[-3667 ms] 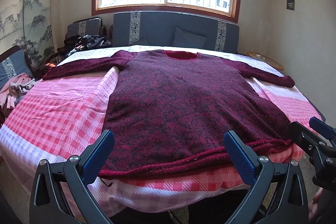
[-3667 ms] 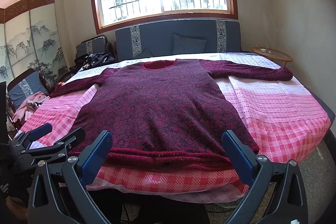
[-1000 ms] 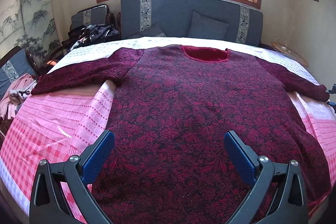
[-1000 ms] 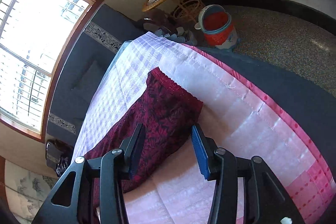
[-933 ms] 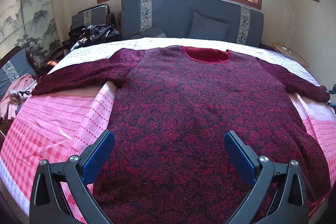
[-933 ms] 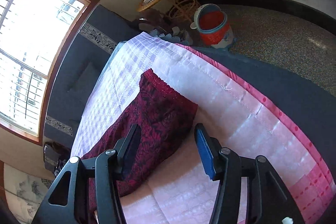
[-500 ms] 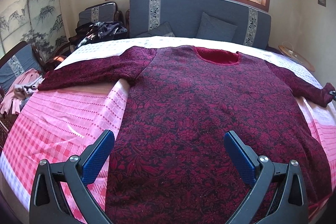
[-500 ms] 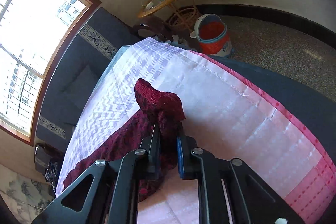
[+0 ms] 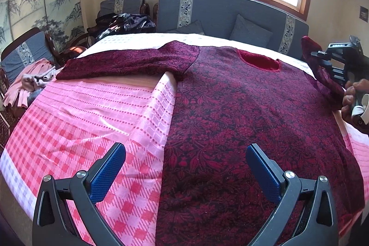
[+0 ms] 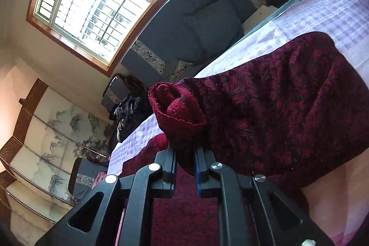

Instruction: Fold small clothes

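Sweater (image 9: 242,121) lies neckline toward headboard (image 9: 221,13); right sleeve (image 10: 276,107) lifted.

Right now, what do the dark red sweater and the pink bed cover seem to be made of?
The dark red sweater looks like a thick knit, perhaps wool: fuzzy matte surface, woven-in leaf pattern, fleecy red inside at the cuff. The pink bed cover looks like thin woven cotton: flat checks, soft creases, slight sheen.

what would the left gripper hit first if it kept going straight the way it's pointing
Most likely the dark red sweater spread flat on the bed. The left gripper is open and empty, angled down over the sweater's lower body, near its edge by the pink bedspread. Depth is hard to judge.
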